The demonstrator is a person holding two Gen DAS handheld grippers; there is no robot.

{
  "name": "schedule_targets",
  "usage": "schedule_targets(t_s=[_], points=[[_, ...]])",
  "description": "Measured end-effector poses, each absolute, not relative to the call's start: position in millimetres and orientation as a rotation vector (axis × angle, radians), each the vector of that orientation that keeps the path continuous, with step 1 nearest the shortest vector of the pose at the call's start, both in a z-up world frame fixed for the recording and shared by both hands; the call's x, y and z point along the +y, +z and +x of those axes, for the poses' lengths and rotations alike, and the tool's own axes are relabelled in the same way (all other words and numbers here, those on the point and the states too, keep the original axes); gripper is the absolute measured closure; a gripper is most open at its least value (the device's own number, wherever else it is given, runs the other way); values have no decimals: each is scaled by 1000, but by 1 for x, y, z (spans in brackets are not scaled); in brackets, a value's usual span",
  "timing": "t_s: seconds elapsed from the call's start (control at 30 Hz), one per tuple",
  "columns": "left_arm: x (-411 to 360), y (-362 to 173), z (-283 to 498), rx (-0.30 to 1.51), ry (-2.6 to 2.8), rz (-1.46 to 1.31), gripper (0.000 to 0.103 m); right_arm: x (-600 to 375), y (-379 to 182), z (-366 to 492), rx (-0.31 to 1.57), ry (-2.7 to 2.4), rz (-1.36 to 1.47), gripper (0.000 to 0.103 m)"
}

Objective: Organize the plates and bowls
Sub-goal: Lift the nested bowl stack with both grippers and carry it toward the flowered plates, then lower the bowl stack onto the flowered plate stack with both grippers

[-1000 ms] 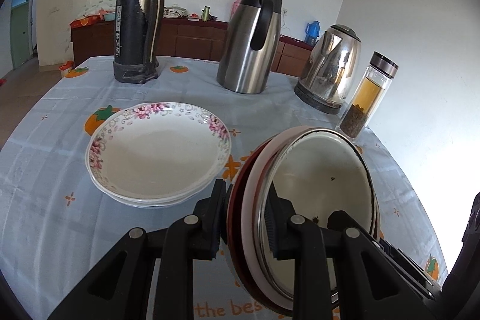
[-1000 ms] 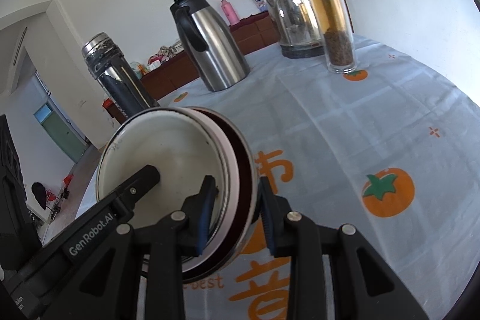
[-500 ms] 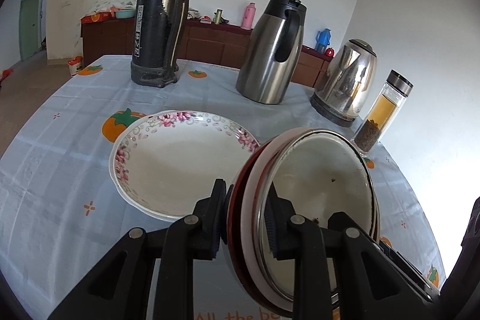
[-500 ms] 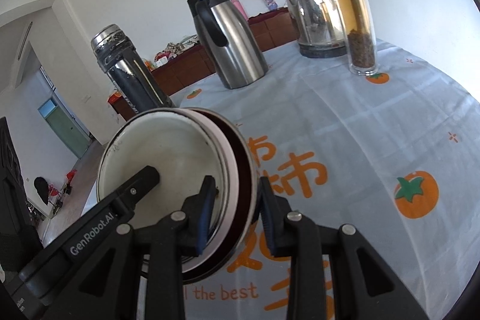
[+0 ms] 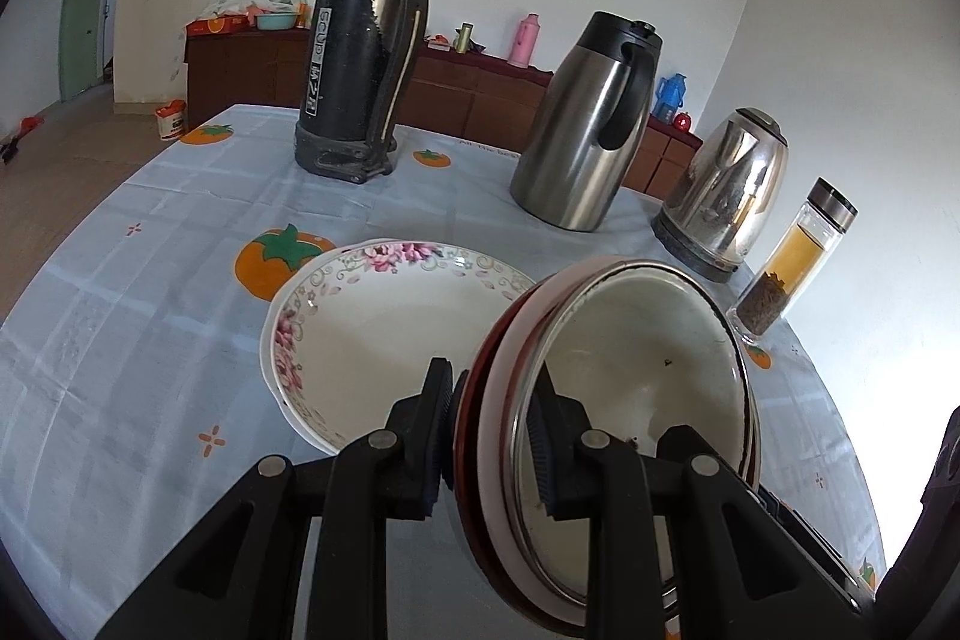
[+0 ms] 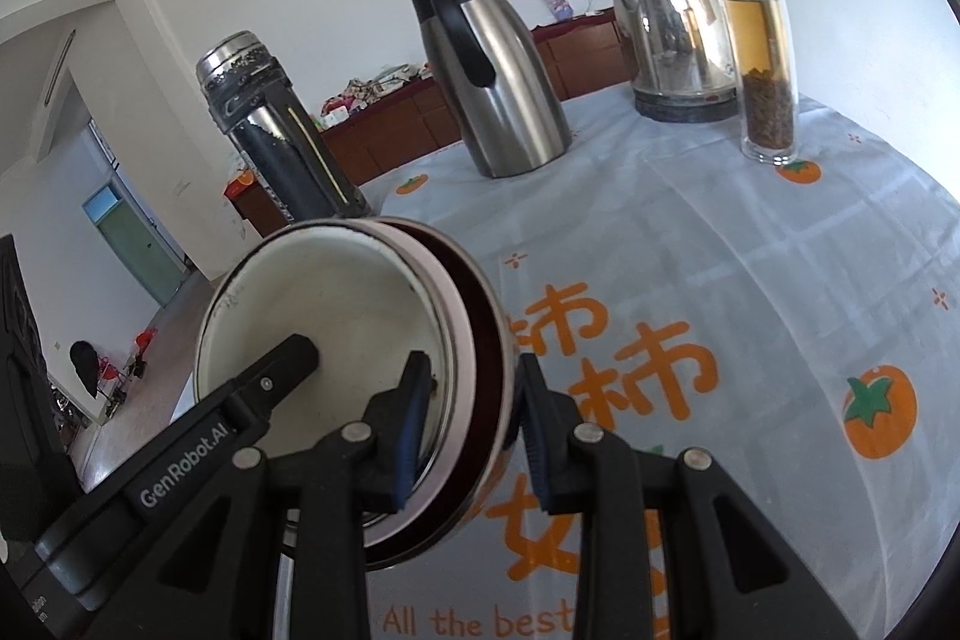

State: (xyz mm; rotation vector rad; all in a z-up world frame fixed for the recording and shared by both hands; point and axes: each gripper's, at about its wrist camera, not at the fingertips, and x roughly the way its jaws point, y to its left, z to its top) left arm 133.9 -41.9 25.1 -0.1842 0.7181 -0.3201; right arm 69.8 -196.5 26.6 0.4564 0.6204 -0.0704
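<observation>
A stack of nested bowls (image 5: 630, 382), white enamel inside a pale one and a dark red one, hangs tilted above the table. My left gripper (image 5: 492, 430) is shut on its left rim, one finger inside the bowl and one outside. My right gripper (image 6: 471, 424) is shut on the opposite rim of the same bowls (image 6: 336, 328). The left gripper's inner finger (image 6: 264, 388) shows inside the enamel bowl in the right wrist view. A stack of floral-rimmed plates (image 5: 384, 334) lies on the tablecloth just left of and behind the bowls.
Along the far side of the table stand a black thermos (image 5: 366, 40), a steel carafe (image 5: 588, 130), an electric kettle (image 5: 726, 196) and a glass tea bottle (image 5: 792, 262). The tablecloth (image 6: 750, 280) with orange prints lies to the right of the bowls.
Both grippers have carried the bowls leftward across the table. The floral plates now lie closer to the bowls' left rim, partly behind it. Both grips are unchanged.
</observation>
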Motion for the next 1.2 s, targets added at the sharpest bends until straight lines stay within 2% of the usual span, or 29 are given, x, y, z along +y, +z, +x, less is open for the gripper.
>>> schedule_targets(t_s=[1.2], points=[[-5, 21, 183, 736, -239, -265, 76, -164, 26, 129, 647, -21, 418, 74]])
